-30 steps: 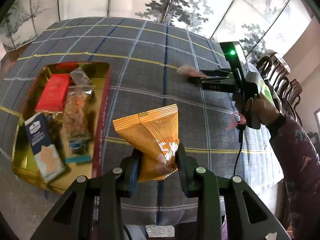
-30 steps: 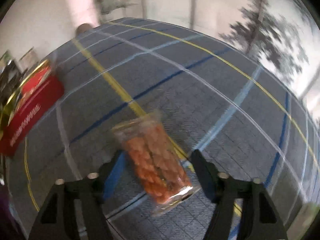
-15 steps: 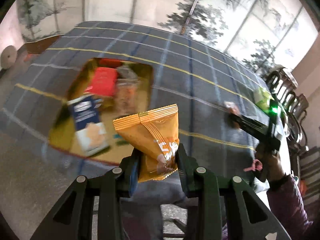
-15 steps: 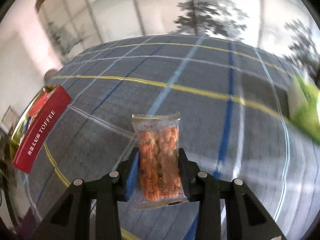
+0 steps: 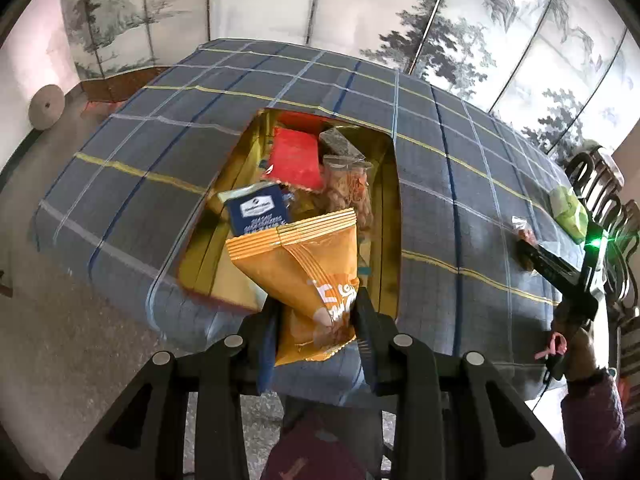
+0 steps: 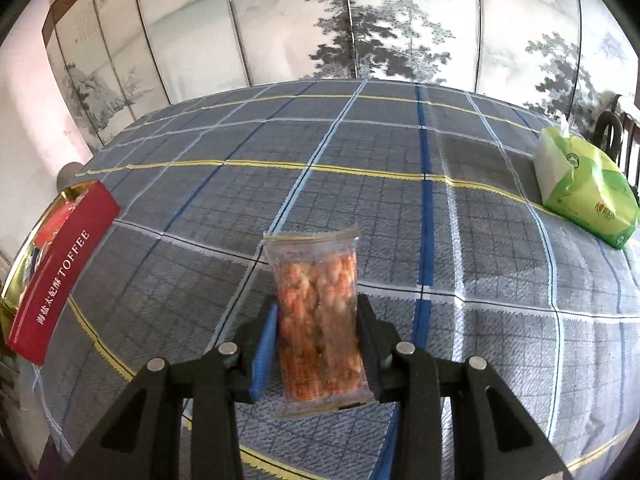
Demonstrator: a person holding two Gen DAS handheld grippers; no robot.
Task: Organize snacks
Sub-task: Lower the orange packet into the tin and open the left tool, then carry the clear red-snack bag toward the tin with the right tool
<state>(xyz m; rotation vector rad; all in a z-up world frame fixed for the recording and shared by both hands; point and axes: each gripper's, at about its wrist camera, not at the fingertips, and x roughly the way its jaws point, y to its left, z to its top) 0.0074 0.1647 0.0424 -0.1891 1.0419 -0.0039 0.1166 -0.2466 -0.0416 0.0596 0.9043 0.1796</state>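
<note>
My left gripper point(image 5: 316, 328) is shut on an orange snack bag point(image 5: 304, 272) and holds it above the near end of the gold and red tin point(image 5: 390, 216). In the tin lie a red packet point(image 5: 294, 158), a dark blue box point(image 5: 258, 210) and a clear bag of orange snacks point(image 5: 346, 178). My right gripper point(image 6: 318, 344) is shut on a clear packet of orange crackers point(image 6: 318, 304), lifted a little above the checked tablecloth point(image 6: 360, 184). The tin's red wall point(image 6: 60, 280), lettered TOFFEE, shows at the left of the right wrist view. The right gripper point(image 5: 524, 254) with its packet also appears far right in the left wrist view.
A green tissue pack point(image 6: 580, 188) lies at the table's far right edge, near dark wooden chairs point(image 5: 600, 184). A painted folding screen point(image 6: 320, 20) stands behind the table. The floor point(image 5: 60, 340) lies below the table's near-left edge. A person's sleeve point(image 5: 592, 420) is at lower right.
The left gripper carried the orange bag leftward until it hangs over the tin. The right gripper closed on the cracker packet, which now stands upright between its fingers, and it rolled to face the table squarely.
</note>
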